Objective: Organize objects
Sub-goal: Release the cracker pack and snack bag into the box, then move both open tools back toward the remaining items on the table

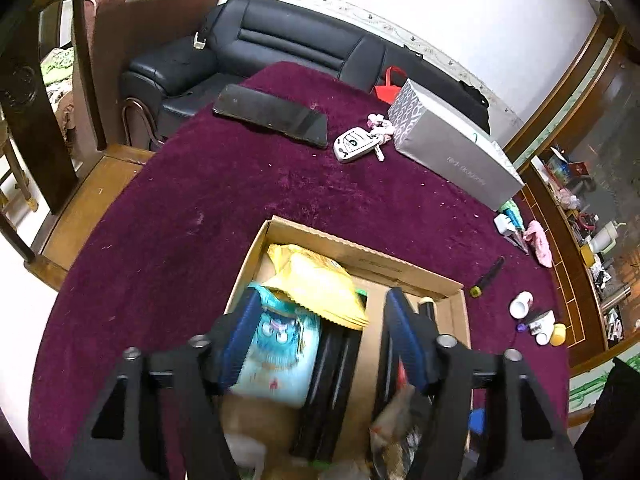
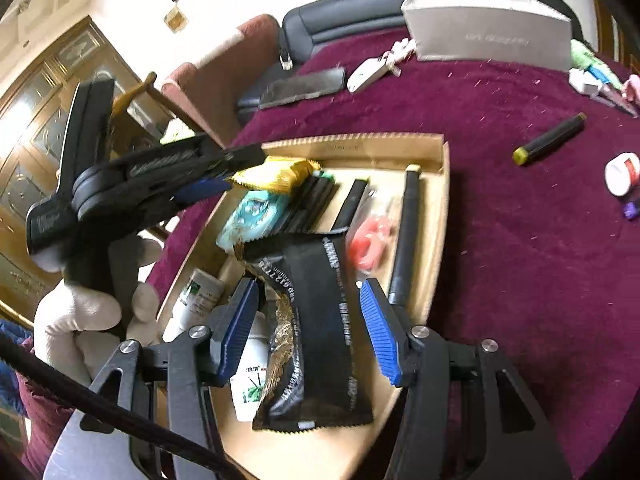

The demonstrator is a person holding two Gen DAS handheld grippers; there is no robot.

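An open cardboard box [image 1: 360, 252] [image 2: 352, 142] sits on a maroon tablecloth. Inside it lie a yellow packet [image 1: 320, 284] [image 2: 276, 174], a light-blue tissue pack [image 1: 276, 344] [image 2: 252, 216], black sticks [image 2: 404, 240], a red item [image 2: 372, 240] and white bottles [image 2: 200, 296]. My left gripper [image 1: 320, 320] [image 2: 236, 172], held by a white-gloved hand, hangs open over the yellow packet and tissue pack. My right gripper [image 2: 308, 320] stands open astride a black snack packet [image 2: 316, 360] that lies in the box; its pads are clear of the packet.
On the cloth [image 1: 200, 200] beyond the box lie a black phone [image 1: 272, 116], a white key fob [image 1: 354, 144], a long grey carton [image 1: 452, 152], a black marker [image 1: 488, 276] and small white jars [image 1: 520, 304]. A dark sofa [image 1: 280, 40] and wooden chairs border the table.
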